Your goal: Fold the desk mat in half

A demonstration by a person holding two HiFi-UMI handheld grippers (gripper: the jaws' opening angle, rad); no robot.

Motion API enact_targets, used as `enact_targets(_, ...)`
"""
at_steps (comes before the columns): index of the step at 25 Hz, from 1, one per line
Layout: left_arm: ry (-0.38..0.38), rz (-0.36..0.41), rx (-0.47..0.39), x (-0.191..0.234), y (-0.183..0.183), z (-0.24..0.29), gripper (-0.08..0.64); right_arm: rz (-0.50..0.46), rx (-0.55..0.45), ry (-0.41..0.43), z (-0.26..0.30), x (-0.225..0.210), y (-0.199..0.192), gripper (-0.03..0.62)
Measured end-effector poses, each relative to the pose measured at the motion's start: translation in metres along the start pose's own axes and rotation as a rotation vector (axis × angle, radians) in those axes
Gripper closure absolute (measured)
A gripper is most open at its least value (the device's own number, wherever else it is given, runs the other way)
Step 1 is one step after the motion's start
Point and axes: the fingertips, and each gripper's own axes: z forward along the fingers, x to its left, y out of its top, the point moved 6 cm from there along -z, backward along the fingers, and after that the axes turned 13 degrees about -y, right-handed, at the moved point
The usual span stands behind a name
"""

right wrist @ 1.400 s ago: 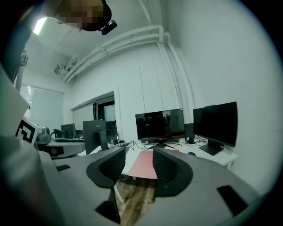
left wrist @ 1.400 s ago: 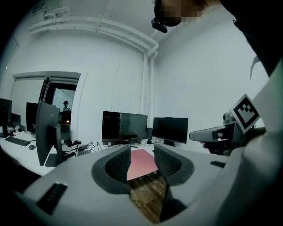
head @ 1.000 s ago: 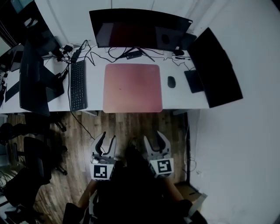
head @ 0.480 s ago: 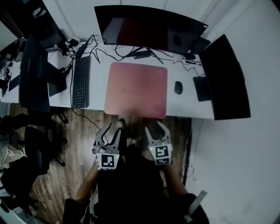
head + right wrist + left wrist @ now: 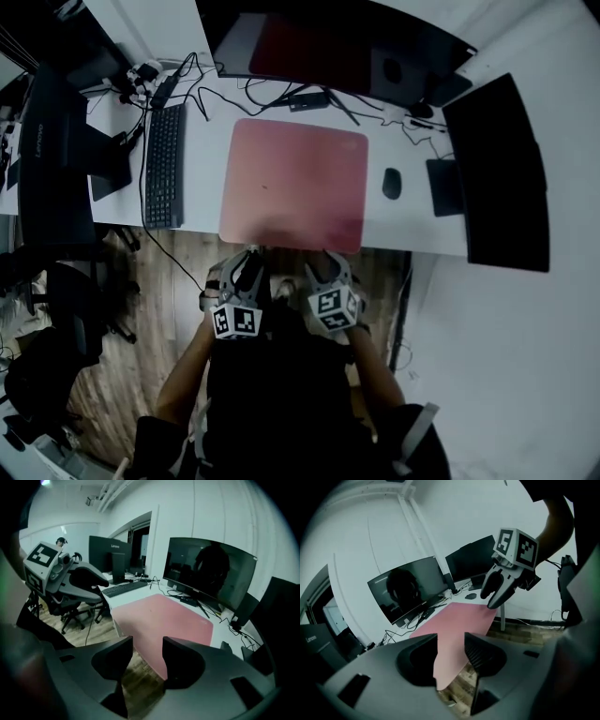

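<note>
The pink desk mat [image 5: 292, 183] lies flat and unfolded on the white desk [image 5: 202, 202], its near edge at the desk's front. My left gripper [image 5: 242, 267] and right gripper [image 5: 328, 266] hover side by side over the wooden floor, just short of that edge. In the left gripper view the mat's near left corner [image 5: 454, 630] shows through the gap of the left gripper [image 5: 451, 640]. Its jaws are opening, and nothing is pressed between them. The right gripper [image 5: 147, 644] stands open with the mat's front edge [image 5: 159, 620] beyond its tips, untouched.
A black keyboard [image 5: 166, 164] lies left of the mat and a mouse [image 5: 392, 183] to its right. A curved monitor [image 5: 337, 52] and cables stand behind it. A dark screen [image 5: 497, 169] is at the right, another [image 5: 52, 150] at the left, and an office chair [image 5: 47, 366] on the floor.
Both grippers have moved forward from over the floor up to the desk's near edge, and the view has closed in on the desk. The mat has not moved.
</note>
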Motion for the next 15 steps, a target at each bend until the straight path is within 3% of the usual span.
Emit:
enact_targets(7, -0.039, 0.116, 0.158, 0.000, -0.050, 0.054, 0.382, -0.275, 0.131, -0.010, 0.050, 0.016, -0.041, 0.407)
enact_targets(11, -0.103, 0.224, 0.293, 0.002, -0.080, 0.080, 0.378, -0.383, 0.175, -0.014, 0.072, 0.022, -0.059, 0.407)
enact_targets(15, -0.118, 0.319, 0.392, 0.005, -0.102, 0.098, 0.370, -0.449, 0.213, -0.028, 0.087, 0.026, -0.072, 0.407)
